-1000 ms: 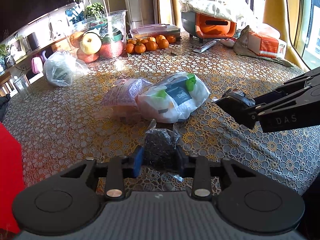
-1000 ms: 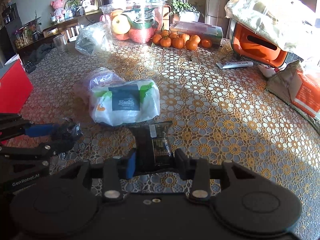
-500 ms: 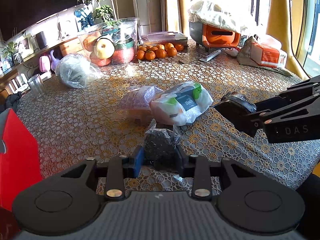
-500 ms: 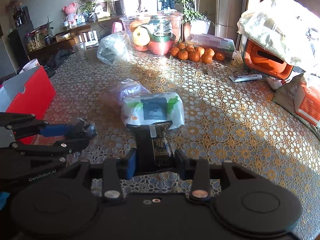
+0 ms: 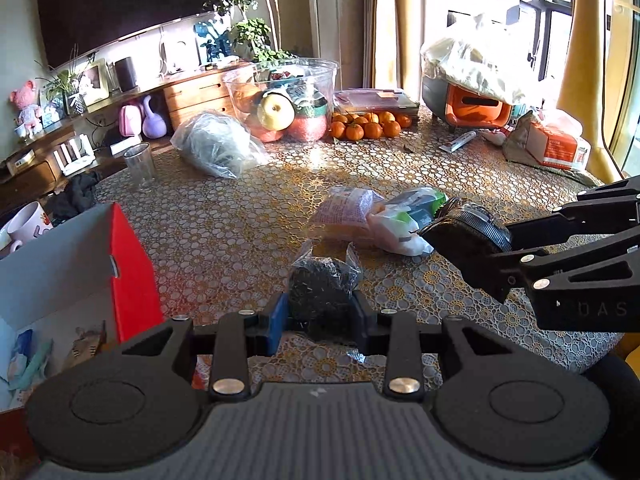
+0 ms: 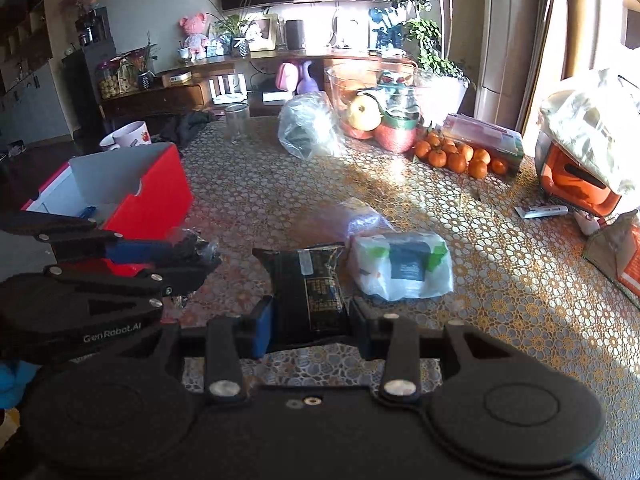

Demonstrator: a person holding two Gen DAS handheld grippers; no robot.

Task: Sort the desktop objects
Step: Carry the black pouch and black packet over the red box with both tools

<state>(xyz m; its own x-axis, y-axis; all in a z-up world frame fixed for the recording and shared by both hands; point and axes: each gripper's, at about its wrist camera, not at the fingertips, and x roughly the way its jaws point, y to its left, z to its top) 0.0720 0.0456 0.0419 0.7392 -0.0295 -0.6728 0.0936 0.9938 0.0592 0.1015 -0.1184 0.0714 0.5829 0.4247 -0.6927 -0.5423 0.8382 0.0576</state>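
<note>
My left gripper point(image 5: 320, 312) is shut on a clear bag of dark tea leaves point(image 5: 322, 292), held above the table near the open red box point(image 5: 132, 264). My right gripper point(image 6: 310, 316) is shut on a black snack packet point(image 6: 308, 288), also held off the table. The right gripper shows in the left wrist view point(image 5: 472, 248), and the left gripper shows in the right wrist view point(image 6: 188, 256) in front of the red box point(image 6: 160, 192). A white-and-green wipes pack point(image 6: 404, 268) and a pink packet point(image 5: 346, 216) lie on the lace tablecloth point(image 5: 240, 220).
At the back stand a clear fruit bowl point(image 5: 284, 96), several oranges point(image 5: 368, 126), a plastic bag point(image 5: 218, 148), a glass point(image 5: 139, 164) and a mug point(image 6: 130, 136). An orange appliance point(image 5: 472, 108) and a tissue pack point(image 5: 554, 146) sit at the right.
Both grippers have lifted and swung left with their packets. The red box has come into fuller view at the left, and the wipes pack now lies to the right.
</note>
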